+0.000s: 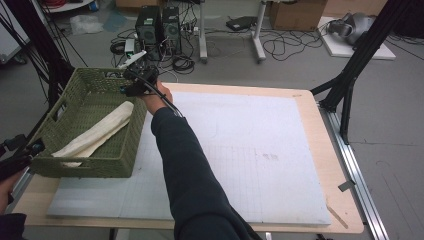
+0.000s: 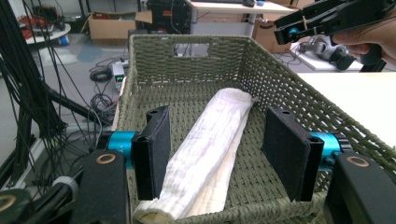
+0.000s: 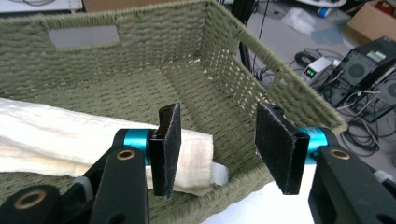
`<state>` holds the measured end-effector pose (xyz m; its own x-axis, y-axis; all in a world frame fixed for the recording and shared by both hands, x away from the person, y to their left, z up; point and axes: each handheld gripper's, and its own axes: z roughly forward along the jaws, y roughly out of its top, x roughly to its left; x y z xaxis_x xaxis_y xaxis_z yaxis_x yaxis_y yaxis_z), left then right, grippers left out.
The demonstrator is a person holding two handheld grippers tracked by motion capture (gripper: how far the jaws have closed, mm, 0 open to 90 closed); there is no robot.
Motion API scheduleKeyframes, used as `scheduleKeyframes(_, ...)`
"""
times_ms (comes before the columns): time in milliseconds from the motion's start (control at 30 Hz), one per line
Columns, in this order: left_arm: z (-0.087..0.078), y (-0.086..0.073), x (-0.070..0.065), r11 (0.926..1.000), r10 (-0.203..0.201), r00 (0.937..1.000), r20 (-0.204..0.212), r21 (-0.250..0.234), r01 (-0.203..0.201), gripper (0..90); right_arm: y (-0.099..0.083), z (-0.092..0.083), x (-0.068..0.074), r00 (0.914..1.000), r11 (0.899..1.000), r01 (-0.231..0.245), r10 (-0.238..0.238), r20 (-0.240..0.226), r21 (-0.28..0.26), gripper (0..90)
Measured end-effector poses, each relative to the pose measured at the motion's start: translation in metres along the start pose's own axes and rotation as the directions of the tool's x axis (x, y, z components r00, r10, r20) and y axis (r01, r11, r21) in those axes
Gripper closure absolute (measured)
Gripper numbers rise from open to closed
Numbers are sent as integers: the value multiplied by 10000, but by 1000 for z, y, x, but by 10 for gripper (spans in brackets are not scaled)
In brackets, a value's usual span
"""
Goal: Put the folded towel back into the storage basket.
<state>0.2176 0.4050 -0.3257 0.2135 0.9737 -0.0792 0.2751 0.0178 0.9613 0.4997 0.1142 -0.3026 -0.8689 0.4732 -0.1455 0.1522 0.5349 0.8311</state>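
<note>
Inside the green basket (image 1: 92, 165) rim, rolled towel (image 2: 210, 140) lying free, both grippers' jaws apart, empty.

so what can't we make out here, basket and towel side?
- Rolled white towel: near end cut off by the bottom edge in the left gripper view.
- Towel's other end: partly behind a jaw in the right gripper view.
- Green woven basket: its floor under the towel is covered.
- Left gripper: mostly cut by the high view's left edge.
</note>
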Motion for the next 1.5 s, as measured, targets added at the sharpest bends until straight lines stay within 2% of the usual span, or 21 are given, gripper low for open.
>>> scheduleKeyframes(100, 1, -1, -3, 9999, 8, 10000, 85, -142, -7, 426, -4, -13, -4, 10000, 9999, -1, 1, -56, -122, 485)
scheduleKeyframes(133, 1, -1, -4, 9998, -10, 9999, 137, -183, 13, 422, -7, -24, -6, 9999, 9998, 21, -24, -140, -217, 471)
scheduleKeyframes(167, 2, -1, -5, 9998, -22, 9999, 170, -222, 25, 422, -7, -24, -6, 9999, 9998, 21, -24, -140, -217, 471)
scheduleKeyframes(200, 2, 0, -6, 9997, -18, 9998, 206, -250, 23, 417, -11, -37, -10, 9997, 9991, -54, 43, -259, -417, 445)
scheduleKeyframes(233, 3, 0, -7, 9996, -6, 9997, 249, -297, 14, 417, -11, -37, -10, 9997, 9991, -54, 43, -259, -417, 445)
scheduleKeyframes(300, 4, 1, -9, 9994, 75, 9995, 323, -336, -64, 410, -16, -51, -13, 9995, 9983, -95, 77, -310, -577, 410)
scheduleKeyframes(333, 5, 2, -11, 9993, 115, 9993, 357, -365, -102, 396, -22, -64, -16, 9994, 9980, -52, 31, -337, -630, 382)
scheduleKeyframes(367, 6, 2, -12, 9991, 112, 9991, 407, -425, -94, 396, -22, -64, -16, 9994, 9980, -52, 31, -337, -630, 382)
scheduleKeyframes(467, 9, 3, -17, 9984, 66, 9983, 588, -571, -32, 356, -38, -90, -21, 9998, 9977, -26, 13, -192, -675, 333)
scheduleKeyframes(567, 15, 4, -25, 9973, 14, 9969, 784, -736, 44, 326, -48, -103, -23, 9998, 9970, -154, 146, -111, -761, 317)
scheduleKeyframes(633, 19, 5, -31, 9965, -109, 9964, 846, -818, 179, 253, -65, -120, -26, 9997, 9967, -224, 224, -2, -780, 295)
scheduleKeyframes(667, 22, 6, -35, 9970, -129, 9967, 806, -744, 189, 253, -65, -120, -26, 9997, 9967, -224, 224, -2, -780, 295)
scheduleKeyframes(733, 29, 7, -42, 9980, -58, 9961, 875, -614, 112, 184, -75, -131, -29, 9994, 9962, -304, 315, 126, -816, 283)
scheduleKeyframes(767, 32, 8, -46, 9982, 5, 9949, 1005, -590, 54, 182, -86, -142, -32, 9981, 9944, -509, 538, 284, -921, 245)
scheduleKeyframes(800, 35, 8, -51, 9983, 13, 9930, 1177, -584, 56, 182, -86, -142, -32, 9981, 9944, -509, 538, 284, -921, 245)
scheduleKeyframes(1033, 57, 11, -83, 9981, 123, 9749, 2225, -622, 16, 184, -125, -178, -40, 9931, 9907, -956, 1015, 587, -968, 206)
scheduleKeyframes(1067, 60, 11, -88, 9980, 161, 9723, 2334, -629, -15, 185, -136, -186, -40, 9925, 9905, -981, 1045, 634, -963, 203)
scheduleKeyframes(1200, 73, 12, -108, 9980, 363, 9607, 2752, -596, -206, 185, -151, -199, -42, 9887, 9888, -1194, 1266, 801, -897, 169)
scheduleKeyframes(1400, 91, 12, -140, 9976, 615, 9374, 3429, -501, -471, 187, -185, -235, -45, 9776, 9822, -1578, 1699, 1242, -1017, 165)
scheduleKeyframes(1467, 98, 11, -153, 9969, 753, 9240, 3750, -504, -608, 187, -192, -242, -46, 9752, 9815, -1619, 1750, 1356, -1022, 163)
scheduleKeyframes(1500, 101, 11, -158, 9966, 803, 9186, 3870, -496, -662, 189, -202, -253, -46, 9701, 9789, -1733, 1887, 1527, -1086, 142)
